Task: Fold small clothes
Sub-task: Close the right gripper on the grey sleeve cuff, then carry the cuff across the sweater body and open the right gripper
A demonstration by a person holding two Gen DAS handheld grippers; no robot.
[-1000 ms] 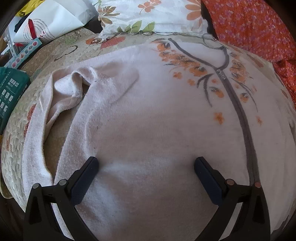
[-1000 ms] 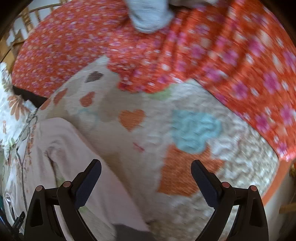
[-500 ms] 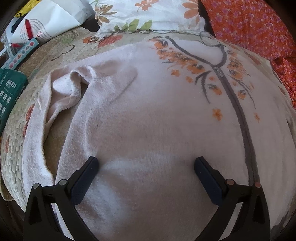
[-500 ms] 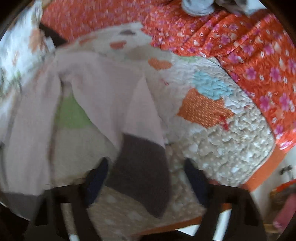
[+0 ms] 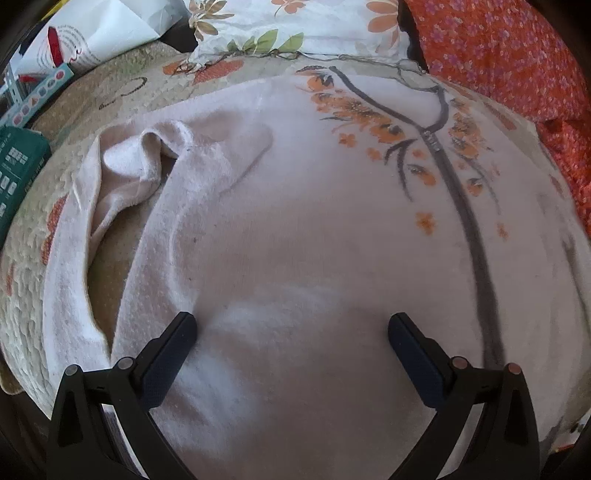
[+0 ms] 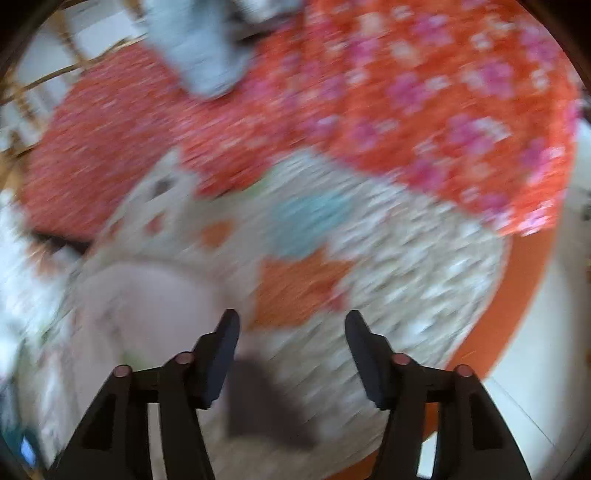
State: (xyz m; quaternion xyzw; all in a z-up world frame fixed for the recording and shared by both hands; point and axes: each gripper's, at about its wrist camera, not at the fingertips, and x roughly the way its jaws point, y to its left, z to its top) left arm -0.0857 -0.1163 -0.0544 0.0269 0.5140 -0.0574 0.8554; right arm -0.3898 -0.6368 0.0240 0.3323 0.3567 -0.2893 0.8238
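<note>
A pale pink garment (image 5: 295,221) printed with orange flowers and a dark branch lies spread on the quilted bed. One sleeve (image 5: 122,177) is bunched at its left. My left gripper (image 5: 291,332) hovers open over the garment's lower body, with only flat cloth between its fingers. The right wrist view is blurred. In it my right gripper (image 6: 291,328) has its jaws opening above the quilt (image 6: 406,277). The other pink sleeve (image 6: 147,306) lies by the left finger. Its dark cuff (image 6: 266,402) sits low between the fingers, and the pads do not press on it.
An orange floral blanket (image 6: 406,92) covers the far side, with a grey cloth (image 6: 199,48) on it. A flowered pillow (image 5: 295,26), a white bag (image 5: 99,33) and a green box (image 5: 18,166) lie beyond the garment. The bed's edge (image 6: 491,332) is at right.
The right gripper's jaws stand narrower than a second ago and its view swung over the sleeve's dark cuff and back toward the quilt. The left gripper has stayed put.
</note>
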